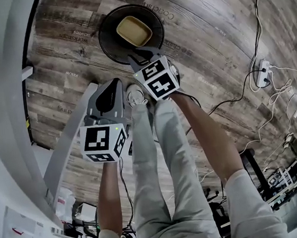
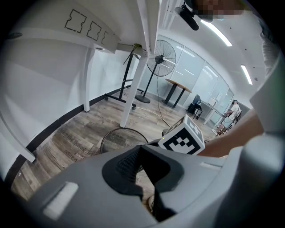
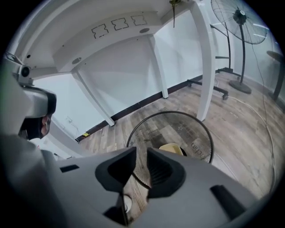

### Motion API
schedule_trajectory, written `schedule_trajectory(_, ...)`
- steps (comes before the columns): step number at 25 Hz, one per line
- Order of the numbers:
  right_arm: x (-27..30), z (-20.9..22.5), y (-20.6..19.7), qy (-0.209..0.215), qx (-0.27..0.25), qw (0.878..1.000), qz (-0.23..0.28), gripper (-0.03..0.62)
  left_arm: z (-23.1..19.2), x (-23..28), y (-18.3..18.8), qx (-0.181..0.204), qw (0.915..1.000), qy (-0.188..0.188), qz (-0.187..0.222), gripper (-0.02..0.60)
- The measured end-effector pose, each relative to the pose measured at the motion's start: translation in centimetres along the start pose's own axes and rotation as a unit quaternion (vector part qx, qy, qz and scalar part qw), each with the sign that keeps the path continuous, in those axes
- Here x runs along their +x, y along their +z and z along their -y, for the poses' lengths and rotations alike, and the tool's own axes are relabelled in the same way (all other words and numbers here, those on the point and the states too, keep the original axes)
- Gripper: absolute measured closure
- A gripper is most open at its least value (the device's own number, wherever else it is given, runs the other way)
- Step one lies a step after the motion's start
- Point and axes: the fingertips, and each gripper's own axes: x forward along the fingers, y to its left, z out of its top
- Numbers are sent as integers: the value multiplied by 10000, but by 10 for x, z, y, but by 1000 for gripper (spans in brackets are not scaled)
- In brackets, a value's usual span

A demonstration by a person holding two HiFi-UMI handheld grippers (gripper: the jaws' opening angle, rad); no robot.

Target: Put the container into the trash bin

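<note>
Standing a narrow gap apart, the fingers (image 3: pixel 162 167) of the right gripper (image 3: pixel 141 151) have nothing between them; through the slit only floor and black mesh show. From the head view that gripper (image 1: pixel 142 53) points down at the near edge of the trash bin (image 1: pixel 102 38), its marker cube (image 1: pixel 157 80) turned up toward the person's head. The container (image 1: pixel 134 30), a shallow yellowish tub, lies inside the bin on its bottom, clear of both grippers. In the right gripper view the tub (image 3: pixel 171 149) peeks out just past the right-hand finger, ringed by the bin's round wire wall (image 3: pixel 178 113).

The fingers (image 2: pixel 127 164) of the left gripper (image 2: pixel 140 149) are pressed together at their tips and carry nothing. This gripper (image 1: pixel 115 82) hangs beside the right one, on the person's side of the bin and short of its rim. From its own camera the other gripper's cube (image 2: pixel 182 140) sits just ahead, with the person's forearm (image 2: pixel 236 138) behind it.

Both forearms reach down past legs in light trousers (image 1: pixel 159 168). The bin stands on a grey wood-plank floor (image 1: pixel 209 39) near the white leg (image 3: pixel 205 67) of a desk, whose pale underside (image 3: pixel 111 44) spans the top of the right gripper view. A pedestal fan (image 3: pixel 240 18) stands farther off along the wall, and a white power strip (image 1: pixel 263 73) with trailing cables lies well away from the bin.
</note>
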Motion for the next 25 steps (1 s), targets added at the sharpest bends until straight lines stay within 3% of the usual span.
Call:
schedule_trajectory(9,-48,-5,10,-99,211,9995,220,569,11,-7,14,84,9999,-29,-49,572)
schedule_trajectory(25,-149,-16,34,-548,440,9923,1023,580,30,-32,36,210,9997,-46,-69,572)
